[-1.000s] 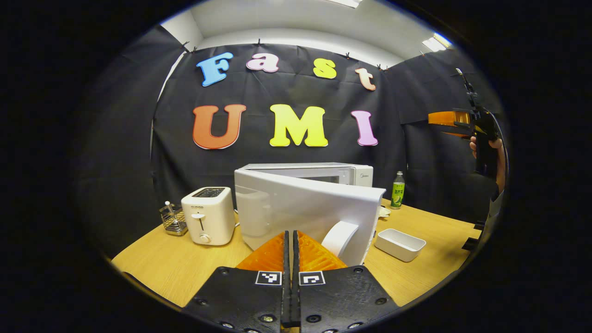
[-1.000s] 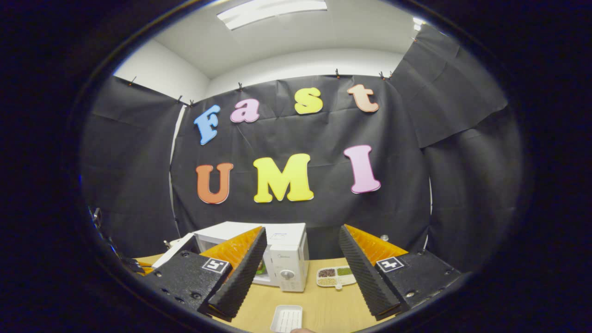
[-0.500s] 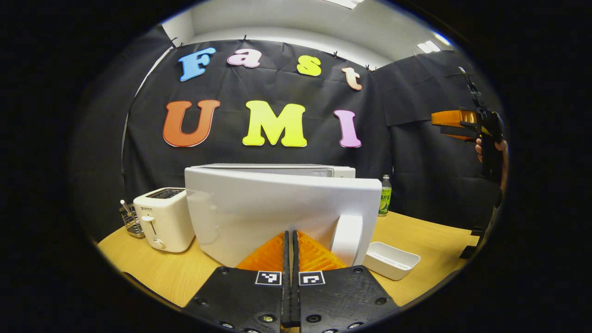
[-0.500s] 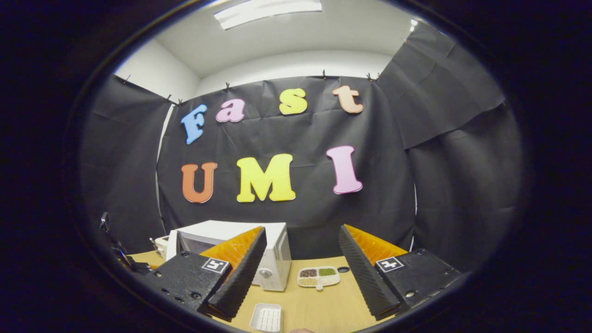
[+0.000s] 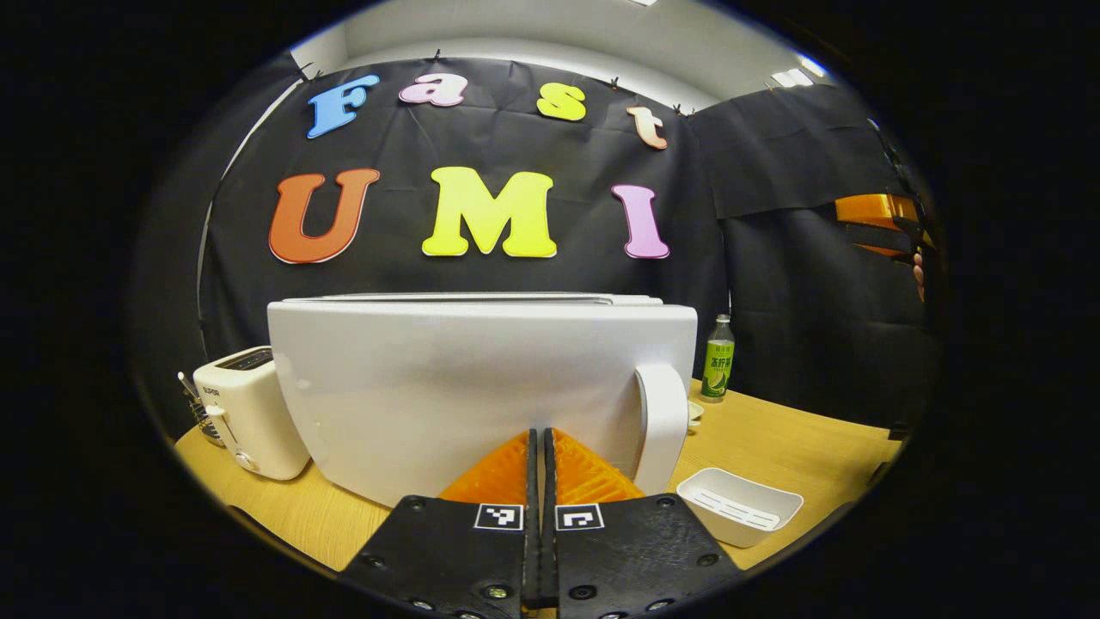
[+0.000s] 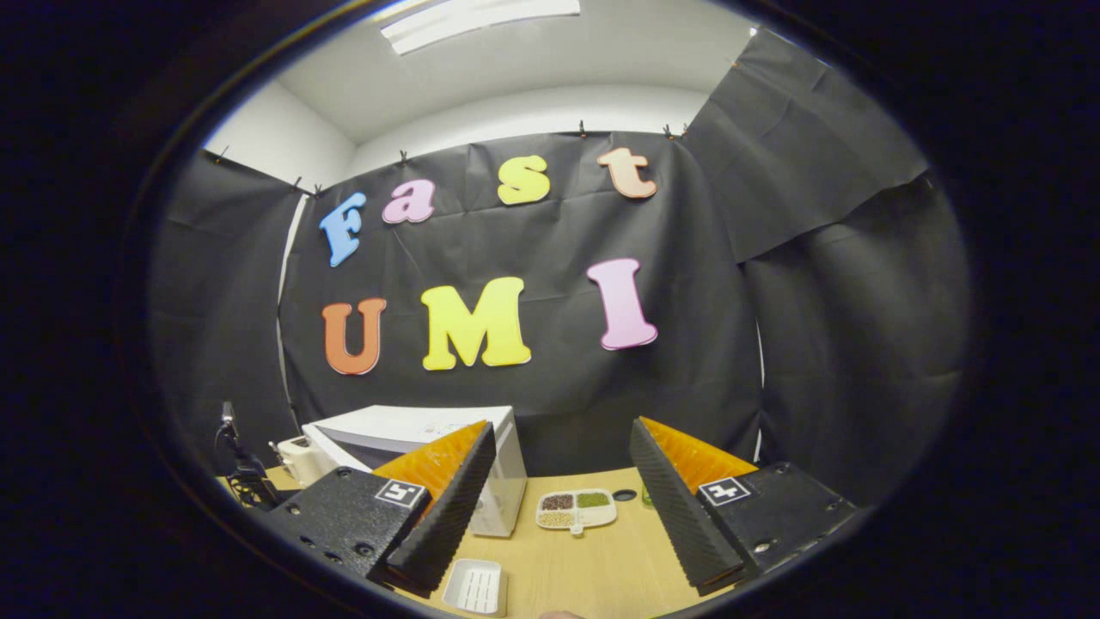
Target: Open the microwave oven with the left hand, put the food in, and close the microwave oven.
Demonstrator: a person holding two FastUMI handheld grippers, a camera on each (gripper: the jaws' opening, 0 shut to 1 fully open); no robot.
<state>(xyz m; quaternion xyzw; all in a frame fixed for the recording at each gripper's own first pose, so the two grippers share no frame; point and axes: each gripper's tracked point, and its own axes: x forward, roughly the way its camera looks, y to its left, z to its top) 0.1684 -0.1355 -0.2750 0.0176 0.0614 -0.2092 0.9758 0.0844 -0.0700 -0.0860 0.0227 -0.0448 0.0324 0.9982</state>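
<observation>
The white microwave (image 5: 481, 378) stands with its door face toward me, swung almost flat against the body, its handle (image 5: 662, 425) on the right. My left gripper (image 5: 541, 438) is shut with nothing between its fingers, and its tips rest against the lower door. In the right gripper view the microwave (image 6: 507, 481) sits at lower left, partly behind a finger. My right gripper (image 6: 560, 425) is open and empty, held high above the table. It also appears far right in the left gripper view, right gripper (image 5: 876, 223), in a hand. The microwave's inside is hidden.
A white toaster (image 5: 245, 421) stands left of the microwave and a green bottle (image 5: 718, 370) to its right. An empty white tray (image 5: 739, 507) lies on the wooden table (image 5: 799, 447). A sectioned plate of beans (image 6: 576, 509) lies beside the microwave.
The microwave door has swung from half open to almost flat against the body, with my shut left gripper following it in. The right gripper has stayed raised and open.
</observation>
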